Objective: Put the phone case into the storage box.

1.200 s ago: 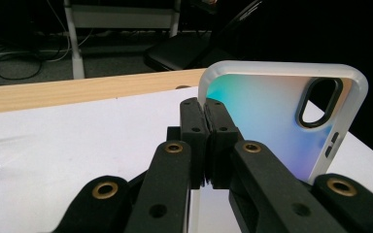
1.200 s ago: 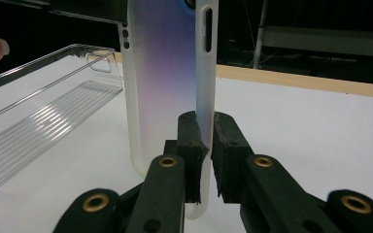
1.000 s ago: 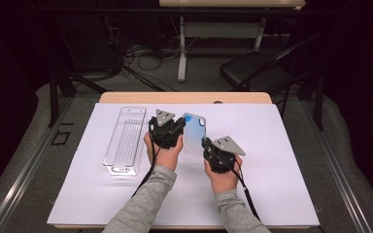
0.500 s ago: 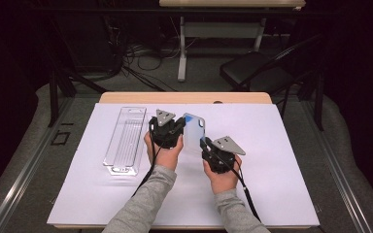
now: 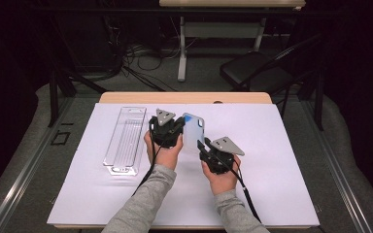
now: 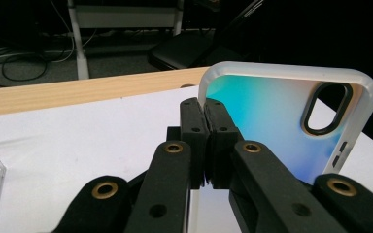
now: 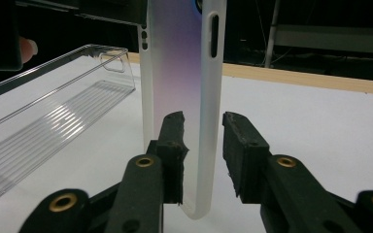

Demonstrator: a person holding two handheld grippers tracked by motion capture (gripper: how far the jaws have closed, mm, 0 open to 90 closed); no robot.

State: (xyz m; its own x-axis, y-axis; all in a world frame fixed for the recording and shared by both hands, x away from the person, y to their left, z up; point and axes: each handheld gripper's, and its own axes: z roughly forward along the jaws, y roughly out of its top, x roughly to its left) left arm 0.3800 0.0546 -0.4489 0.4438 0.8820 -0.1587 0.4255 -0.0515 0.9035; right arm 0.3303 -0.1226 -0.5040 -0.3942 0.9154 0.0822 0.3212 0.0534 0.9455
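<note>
A phone case (image 5: pixel 193 132) with a frosted white rim and a blue-teal back is held up on edge above the white table sheet (image 5: pixel 281 160). My left gripper (image 5: pixel 180 128) is shut on the case's long edge; in the left gripper view the jaws of this gripper (image 6: pixel 206 127) pinch the rim of the case (image 6: pixel 272 116) beside the camera cutout. My right gripper (image 5: pixel 202 144) is open at the case's near end. In the right gripper view the case's side rail (image 7: pixel 209 97) stands between the spread jaws of my right gripper (image 7: pixel 204 141), with a gap to the right jaw.
A clear plastic packaging tray (image 5: pixel 125 140) lies on the sheet left of my left hand and shows in the right gripper view (image 7: pixel 53 121). The wooden table edge (image 5: pixel 184 97) runs behind. Beyond it stand a dark chair (image 5: pixel 252 73) and cables.
My right gripper has edged slightly left toward the case's near end. The left gripper and the case have stayed almost still.
</note>
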